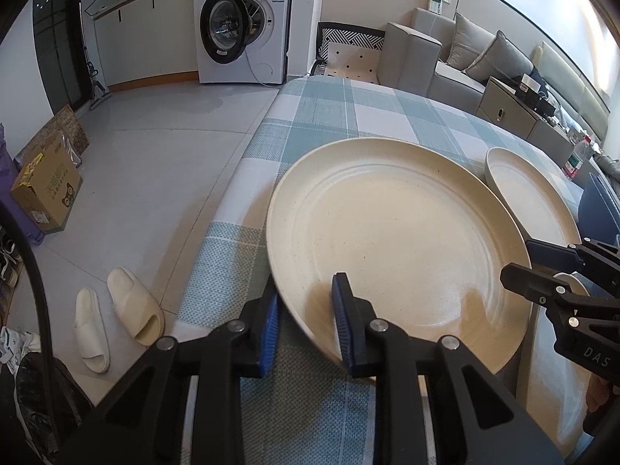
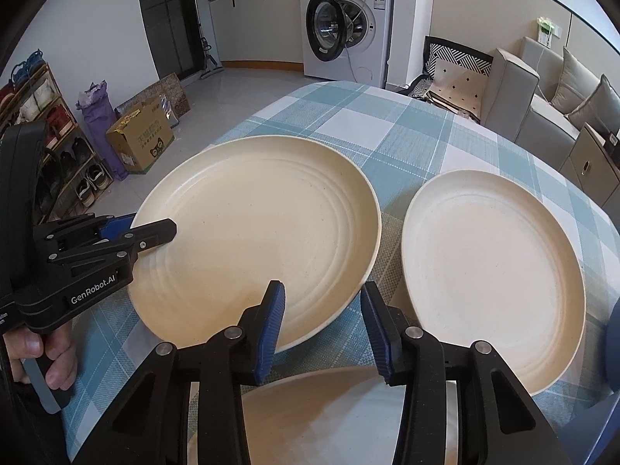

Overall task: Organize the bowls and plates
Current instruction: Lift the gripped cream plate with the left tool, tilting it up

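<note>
A large cream plate [image 1: 395, 232] lies on the checked tablecloth [image 1: 348, 116]. My left gripper [image 1: 306, 310] is shut on its near-left rim, one blue pad above the plate and one below. My right gripper [image 2: 323, 306] holds the same large plate [image 2: 255, 232] at its right rim, with the edge caught between the fingers. It also shows at the right of the left wrist view as the right gripper [image 1: 527, 261]. A smaller cream plate [image 2: 492, 271] sits just right of the large one. A third plate [image 2: 310, 418] lies partly hidden under my right gripper.
The table's left edge [image 1: 236, 178] drops to a tiled floor with slippers [image 1: 116, 310] and a cardboard box [image 1: 46, 190]. A washing machine [image 1: 244, 27] and a sofa [image 1: 465, 62] stand beyond. A person's hand [image 2: 50, 356] holds the left gripper.
</note>
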### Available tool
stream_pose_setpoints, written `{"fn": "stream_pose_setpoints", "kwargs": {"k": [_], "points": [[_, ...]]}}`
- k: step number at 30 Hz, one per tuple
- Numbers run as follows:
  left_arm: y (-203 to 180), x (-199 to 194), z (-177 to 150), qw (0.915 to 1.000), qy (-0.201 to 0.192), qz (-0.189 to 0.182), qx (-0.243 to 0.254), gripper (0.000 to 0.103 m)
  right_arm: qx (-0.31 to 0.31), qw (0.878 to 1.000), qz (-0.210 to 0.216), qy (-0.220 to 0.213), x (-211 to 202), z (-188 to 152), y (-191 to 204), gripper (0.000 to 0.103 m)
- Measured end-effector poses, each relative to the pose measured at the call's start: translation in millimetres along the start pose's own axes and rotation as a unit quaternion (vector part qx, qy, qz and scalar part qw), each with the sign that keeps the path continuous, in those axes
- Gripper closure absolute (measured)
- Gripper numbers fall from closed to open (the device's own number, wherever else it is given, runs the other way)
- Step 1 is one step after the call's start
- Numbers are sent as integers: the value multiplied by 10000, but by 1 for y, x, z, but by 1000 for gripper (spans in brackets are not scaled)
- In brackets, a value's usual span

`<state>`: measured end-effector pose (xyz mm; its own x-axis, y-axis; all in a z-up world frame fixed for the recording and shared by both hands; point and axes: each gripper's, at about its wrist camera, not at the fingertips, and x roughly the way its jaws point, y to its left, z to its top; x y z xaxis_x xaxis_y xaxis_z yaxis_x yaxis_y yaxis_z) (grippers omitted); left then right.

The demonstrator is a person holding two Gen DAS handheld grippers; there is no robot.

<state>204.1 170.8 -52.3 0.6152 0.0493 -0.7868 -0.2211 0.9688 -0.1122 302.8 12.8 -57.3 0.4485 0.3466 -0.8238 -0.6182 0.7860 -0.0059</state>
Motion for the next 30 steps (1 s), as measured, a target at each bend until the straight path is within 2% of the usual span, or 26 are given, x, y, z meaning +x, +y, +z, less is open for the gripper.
{"fn": "stream_pose_setpoints", "kwargs": {"k": [18, 30], "points": [[7, -11, 4, 9997, -120, -139, -181, 79, -208, 9994, -65, -283, -13, 0, 7, 61], [4, -30, 8, 9991, -344, -187, -164, 78, -219, 9986, -88, -483, -28, -2, 7, 61]]}}
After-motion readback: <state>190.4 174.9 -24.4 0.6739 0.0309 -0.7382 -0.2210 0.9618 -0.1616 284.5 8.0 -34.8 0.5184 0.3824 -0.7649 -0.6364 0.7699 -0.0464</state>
